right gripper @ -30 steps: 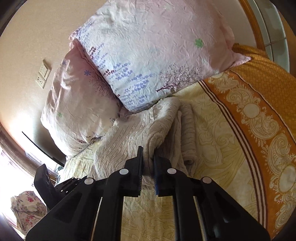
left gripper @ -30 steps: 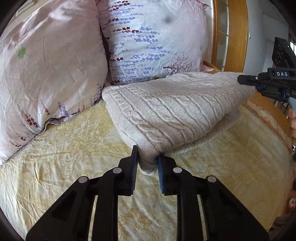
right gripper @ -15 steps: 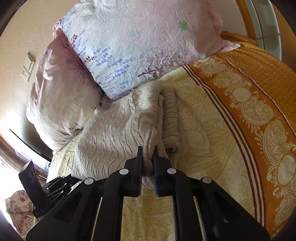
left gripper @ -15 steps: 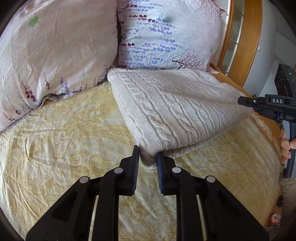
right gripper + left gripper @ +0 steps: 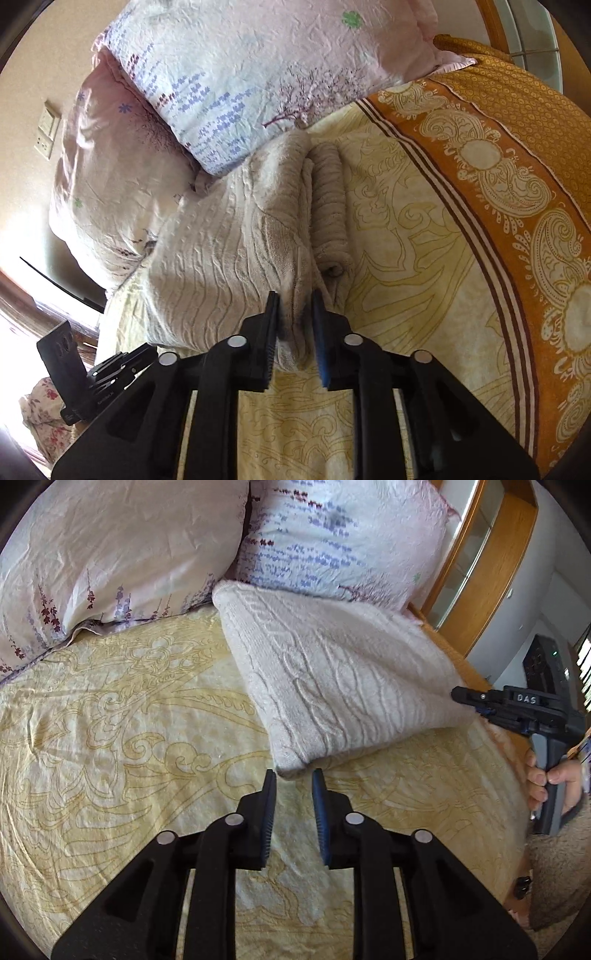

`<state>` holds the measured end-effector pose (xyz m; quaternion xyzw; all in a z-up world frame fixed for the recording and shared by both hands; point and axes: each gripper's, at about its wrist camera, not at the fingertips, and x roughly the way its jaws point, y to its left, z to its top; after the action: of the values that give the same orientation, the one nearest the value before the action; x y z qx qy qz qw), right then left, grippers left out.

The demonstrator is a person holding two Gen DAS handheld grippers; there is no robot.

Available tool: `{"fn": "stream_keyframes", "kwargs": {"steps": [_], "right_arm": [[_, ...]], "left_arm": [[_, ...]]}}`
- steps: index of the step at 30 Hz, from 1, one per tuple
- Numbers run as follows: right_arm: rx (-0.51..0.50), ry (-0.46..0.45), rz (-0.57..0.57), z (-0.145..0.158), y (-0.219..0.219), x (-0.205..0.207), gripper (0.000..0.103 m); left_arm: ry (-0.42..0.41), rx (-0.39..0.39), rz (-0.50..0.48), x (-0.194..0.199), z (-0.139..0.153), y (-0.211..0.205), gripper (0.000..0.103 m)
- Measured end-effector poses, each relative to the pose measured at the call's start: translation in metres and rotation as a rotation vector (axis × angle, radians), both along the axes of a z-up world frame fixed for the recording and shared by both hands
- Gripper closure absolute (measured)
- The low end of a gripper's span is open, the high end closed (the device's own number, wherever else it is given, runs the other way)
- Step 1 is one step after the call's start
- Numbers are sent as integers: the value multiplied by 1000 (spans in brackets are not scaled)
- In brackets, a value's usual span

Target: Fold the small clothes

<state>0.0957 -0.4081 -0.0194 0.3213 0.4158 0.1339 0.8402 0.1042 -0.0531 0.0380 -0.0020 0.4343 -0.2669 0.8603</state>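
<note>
1. Sweater (image 5: 332, 672), cream cable-knit, folded; lies on the bed (image 5: 110, 738) against the pillows (image 5: 110, 546) at the head end.
2. Left hand-held gripper (image 5: 293, 786): jaws opening, corner just ahead, pads clear.
3. Right hand-held gripper (image 5: 295, 314): jaws opening, folded edge between them, grip loosening.
4. Nothing obstructs either.
</note>
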Motion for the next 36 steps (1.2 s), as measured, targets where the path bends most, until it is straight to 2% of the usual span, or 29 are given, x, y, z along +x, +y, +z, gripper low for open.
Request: {"fn": "stream_keyframes", "kwargs": {"steps": [2, 3, 5, 8, 11, 16, 17, 18, 19, 20, 26, 27, 30, 33, 34, 35, 36], "right_arm": [[21, -46, -45, 13, -13, 3, 52], [32, -55, -64, 19, -18, 8, 52], [58, -57, -66, 24, -20, 27, 52], [61, -38, -65, 25, -15, 64, 52], [88, 24, -67, 13, -13, 103, 52], [80, 94, -52, -5, -5, 140, 55], [74, 98, -33, -7, -1, 144, 71], [35, 96, -17, -7, 4, 147, 76], [-4, 74, -9, -5, 8, 148, 88], [-25, 43, -3, 0, 9, 146, 93], [-38, -123, -88, 33, -4, 126, 94], [-56, -117, -96, 32, -4, 128, 94], [-101, -17, -71, 11, 2, 146, 94], [-71, 35, -57, -2, 0, 150, 91], [-45, 37, -60, -1, -3, 148, 87], [-21, 43, -60, 0, -7, 145, 75], [-4, 50, -55, 2, -12, 141, 69]], "left_arm": [[-41, -76, 61, 3, 14, 16, 27], [-63, -99, 94, 9, 21, 21, 22], [-64, -137, 114, 24, 29, 25, 18], [-18, -162, 131, 51, 27, 15, 16], [63, -180, 155, 71, 15, 6, 16], [121, -148, 176, 89, -5, -5, 16], [124, -147, 173, 89, -9, -8, 16], [123, -144, 170, 89, -12, -10, 16], [121, -138, 168, 88, -15, -13, 15], [121, -138, 163, 88, -17, -15, 15], [133, -152, 138, 87, -33, -28, 15], [135, -156, 134, 87, -35, -30, 15], [132, -147, 136, 89, -39, -33, 15], [142, -156, 136, 91, -40, -32, 14], [143, -157, 136, 91, -40, -32, 14], [142, -154, 136, 91, -40, -32, 14], [141, -151, 136, 90, -40, -30, 13]]}}
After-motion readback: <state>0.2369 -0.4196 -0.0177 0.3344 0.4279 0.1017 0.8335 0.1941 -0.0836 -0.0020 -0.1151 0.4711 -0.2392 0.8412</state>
